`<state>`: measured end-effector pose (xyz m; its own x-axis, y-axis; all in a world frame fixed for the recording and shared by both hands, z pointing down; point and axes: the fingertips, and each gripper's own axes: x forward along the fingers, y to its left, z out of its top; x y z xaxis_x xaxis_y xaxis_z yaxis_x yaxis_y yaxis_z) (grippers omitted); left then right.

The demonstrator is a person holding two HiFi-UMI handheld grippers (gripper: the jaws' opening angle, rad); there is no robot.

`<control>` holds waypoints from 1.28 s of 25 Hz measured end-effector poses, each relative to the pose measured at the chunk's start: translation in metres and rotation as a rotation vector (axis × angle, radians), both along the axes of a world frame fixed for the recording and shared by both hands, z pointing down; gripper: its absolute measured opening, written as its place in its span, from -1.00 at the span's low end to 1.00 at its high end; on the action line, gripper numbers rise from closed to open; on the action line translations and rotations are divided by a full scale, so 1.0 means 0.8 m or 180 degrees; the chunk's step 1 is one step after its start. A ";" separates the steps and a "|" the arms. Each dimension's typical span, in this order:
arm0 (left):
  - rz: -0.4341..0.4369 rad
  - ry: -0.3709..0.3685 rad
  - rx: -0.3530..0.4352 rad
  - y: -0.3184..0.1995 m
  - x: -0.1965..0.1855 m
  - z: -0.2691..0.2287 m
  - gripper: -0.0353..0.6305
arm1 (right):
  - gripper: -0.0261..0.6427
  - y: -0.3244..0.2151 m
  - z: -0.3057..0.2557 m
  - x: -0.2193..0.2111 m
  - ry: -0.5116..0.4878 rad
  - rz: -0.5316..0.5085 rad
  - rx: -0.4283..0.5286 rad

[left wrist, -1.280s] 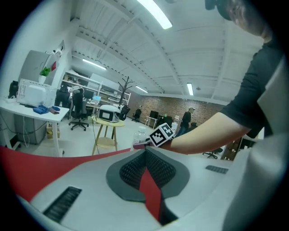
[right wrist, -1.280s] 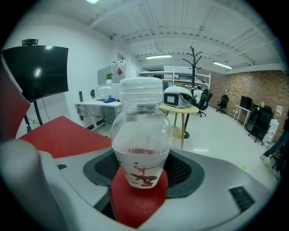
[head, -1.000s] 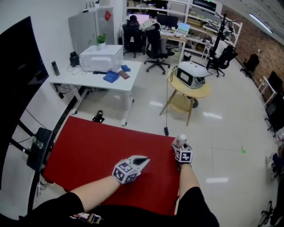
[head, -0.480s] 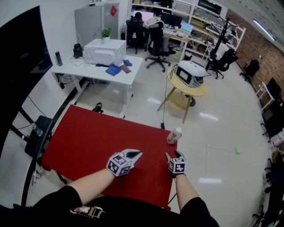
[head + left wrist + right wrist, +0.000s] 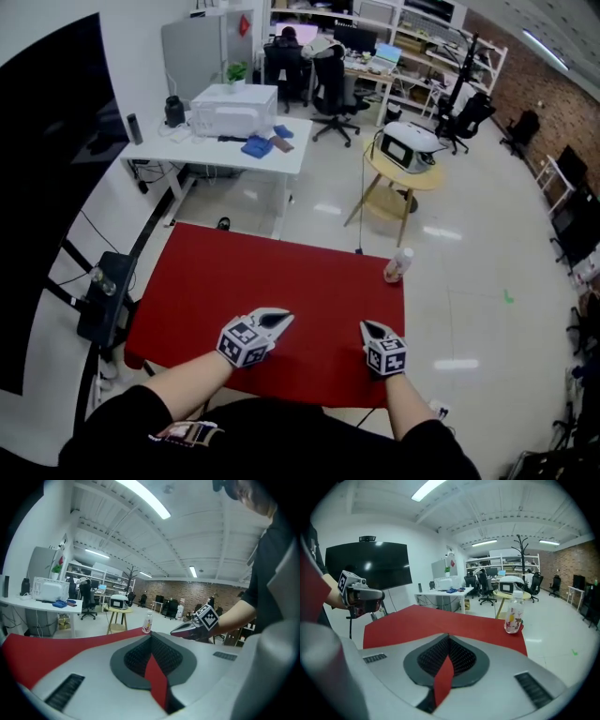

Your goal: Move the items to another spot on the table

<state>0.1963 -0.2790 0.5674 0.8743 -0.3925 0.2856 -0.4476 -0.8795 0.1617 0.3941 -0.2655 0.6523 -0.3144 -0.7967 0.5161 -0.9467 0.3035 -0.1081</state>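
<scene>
A small clear bottle with a white cap and a colourful label stands upright at the far right corner of the red table. It also shows in the left gripper view and the right gripper view. My right gripper hovers near the table's front edge, well short of the bottle; its jaws have just closed, with nothing between them. My left gripper is shut and empty over the front middle of the table. Each gripper sees the other to its side.
A big black screen stands to the left of the table. Beyond it are a white desk with a printer, a round wooden table carrying an appliance, and office chairs on a glossy white floor.
The right gripper was at the bottle, then drew back toward the front edge and shut, leaving the bottle standing. The left gripper also pulled back toward the person.
</scene>
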 end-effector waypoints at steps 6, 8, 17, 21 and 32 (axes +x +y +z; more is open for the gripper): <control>0.0059 -0.0023 -0.0051 0.013 -0.135 0.002 -0.88 | -0.92 0.010 -0.016 -0.116 -0.0150 0.0260 0.0080; 0.0039 -0.0009 -0.0078 0.019 -0.163 -0.002 -0.88 | -0.92 0.014 -0.028 -0.153 -0.0239 0.0223 0.0107; -0.0001 0.0059 -0.0072 0.112 -0.199 -0.020 -0.88 | -0.92 0.086 -0.081 -0.249 -0.0406 -0.0301 0.0184; -0.0194 0.0128 -0.0161 0.171 -0.185 -0.021 -0.88 | -0.92 0.153 -0.090 -0.254 -0.0502 -0.0521 0.0123; -0.0177 0.0218 -0.0107 0.270 -0.187 -0.060 -0.88 | -0.92 0.272 -0.144 -0.279 -0.0815 -0.0749 0.0153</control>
<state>0.0470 -0.0629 0.5192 0.8694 -0.4320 0.2397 -0.4824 -0.8472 0.2227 0.1712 -0.0479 0.5371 -0.6067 -0.7086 0.3603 -0.7942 0.5206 -0.3133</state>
